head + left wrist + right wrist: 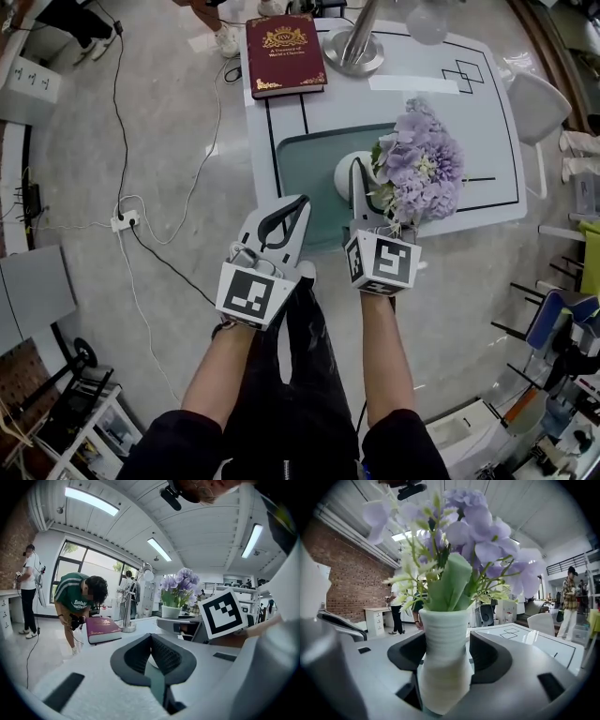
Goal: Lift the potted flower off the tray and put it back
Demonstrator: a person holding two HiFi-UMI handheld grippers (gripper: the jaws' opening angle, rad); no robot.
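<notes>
The potted flower (422, 164), purple blooms in a white ribbed pot (443, 658), stands on the teal tray (300, 178) at the near edge of the white table. My right gripper (373, 192) reaches in from the tray's near side. Its jaws stand wide on either side of the pot, which fills the gap between them in the right gripper view, and the pads do not press on it. The far finger is hidden under the blooms in the head view. My left gripper (298, 208) hangs just off the table's near left edge, shut and empty, its tips meeting (151, 641).
A maroon book (284, 54) and a metal lamp base (353, 52) sit at the table's far side. A white chair (539, 103) stands to the right. Cables and a power strip (124, 221) lie on the floor at left. A person in green (77, 602) bends near the book.
</notes>
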